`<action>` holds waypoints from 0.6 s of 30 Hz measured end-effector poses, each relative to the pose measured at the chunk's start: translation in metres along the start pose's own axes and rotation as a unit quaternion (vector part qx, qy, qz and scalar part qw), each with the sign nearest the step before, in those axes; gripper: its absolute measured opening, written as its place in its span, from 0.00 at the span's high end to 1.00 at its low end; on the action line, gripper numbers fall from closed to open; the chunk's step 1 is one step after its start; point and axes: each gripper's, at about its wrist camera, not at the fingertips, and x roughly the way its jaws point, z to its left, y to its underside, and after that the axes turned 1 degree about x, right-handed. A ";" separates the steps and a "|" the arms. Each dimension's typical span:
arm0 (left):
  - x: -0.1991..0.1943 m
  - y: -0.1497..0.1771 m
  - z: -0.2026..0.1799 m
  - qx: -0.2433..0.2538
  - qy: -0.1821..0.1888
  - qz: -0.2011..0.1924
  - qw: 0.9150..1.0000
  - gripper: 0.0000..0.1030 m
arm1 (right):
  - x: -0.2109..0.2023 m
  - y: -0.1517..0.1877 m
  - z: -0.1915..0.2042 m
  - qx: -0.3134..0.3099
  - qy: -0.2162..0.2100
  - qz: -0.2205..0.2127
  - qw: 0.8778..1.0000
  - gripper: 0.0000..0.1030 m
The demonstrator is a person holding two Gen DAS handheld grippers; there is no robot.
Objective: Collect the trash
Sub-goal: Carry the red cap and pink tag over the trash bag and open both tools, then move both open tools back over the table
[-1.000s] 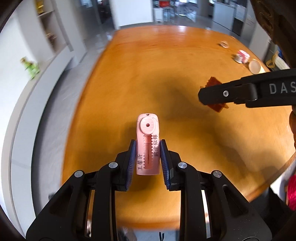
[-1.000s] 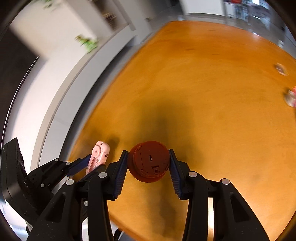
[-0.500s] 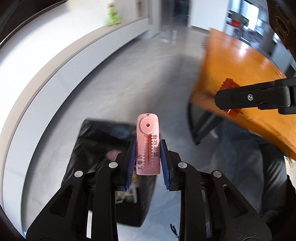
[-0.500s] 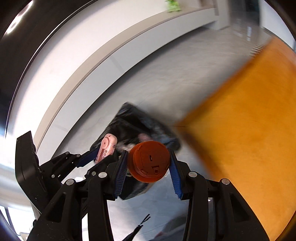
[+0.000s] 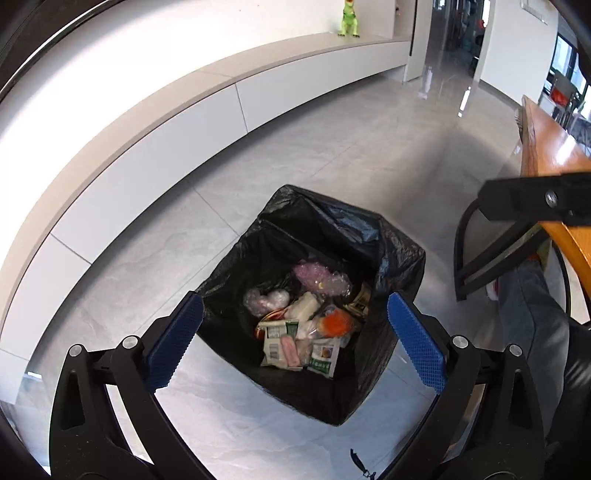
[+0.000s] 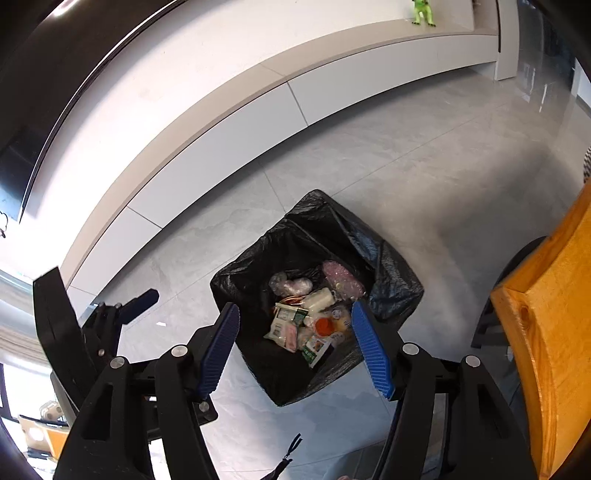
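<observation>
A bin lined with a black bag (image 5: 399, 254) stands on the grey floor, also in the right wrist view (image 6: 391, 280). It holds several wrappers and packets. The pink item (image 5: 290, 349) and the red-orange round piece (image 5: 334, 321) lie among them; both also show in the right wrist view, the pink item (image 6: 291, 336) and the round piece (image 6: 324, 325). My left gripper (image 5: 291, 343) is open and empty above the bin. My right gripper (image 6: 297, 343) is open and empty above it too.
The orange wooden table (image 6: 546, 332) edge is at the right, with a black chair frame (image 5: 476, 258) under it. A long white low cabinet (image 5: 184, 122) runs along the wall, a green toy dinosaur (image 5: 349, 18) on it. The person's leg (image 5: 532, 314) is at the right.
Both grippers swung from over the table to above the bin and opened. The pink item and the red-orange round piece left the jaws and now lie in the bin.
</observation>
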 end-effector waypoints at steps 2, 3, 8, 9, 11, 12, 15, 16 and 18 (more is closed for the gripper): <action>-0.001 -0.002 -0.008 0.011 0.005 -0.005 1.000 0.06 | -0.006 0.001 -0.012 0.011 0.000 -0.006 1.000 0.37; 0.000 -0.002 -0.008 0.016 0.007 -0.007 1.000 0.06 | -0.007 0.000 -0.020 0.018 0.001 -0.009 1.000 0.37; -0.006 -0.009 -0.052 0.063 0.017 -0.019 0.998 0.06 | -0.035 0.010 -0.059 0.054 0.001 -0.027 0.998 0.37; -0.007 -0.011 -0.059 0.067 0.021 -0.021 0.997 0.06 | -0.043 0.011 -0.067 0.060 0.000 -0.030 0.998 0.37; -0.011 -0.016 -0.074 0.077 0.034 -0.024 0.996 0.06 | -0.057 0.016 -0.082 0.072 0.002 -0.041 0.997 0.37; -0.014 -0.020 -0.082 0.082 0.040 -0.028 0.995 0.06 | -0.065 0.019 -0.092 0.079 0.004 -0.049 0.996 0.37; -0.026 -0.029 -0.110 0.103 0.064 -0.042 0.992 0.06 | -0.094 0.030 -0.120 0.096 0.019 -0.074 0.992 0.37; -0.033 -0.033 -0.125 0.115 0.075 -0.048 0.989 0.06 | -0.101 0.034 -0.129 0.101 0.026 -0.081 0.991 0.37; -0.041 -0.040 -0.148 0.135 0.089 -0.057 0.985 0.06 | -0.124 0.044 -0.153 0.115 0.044 -0.099 0.987 0.37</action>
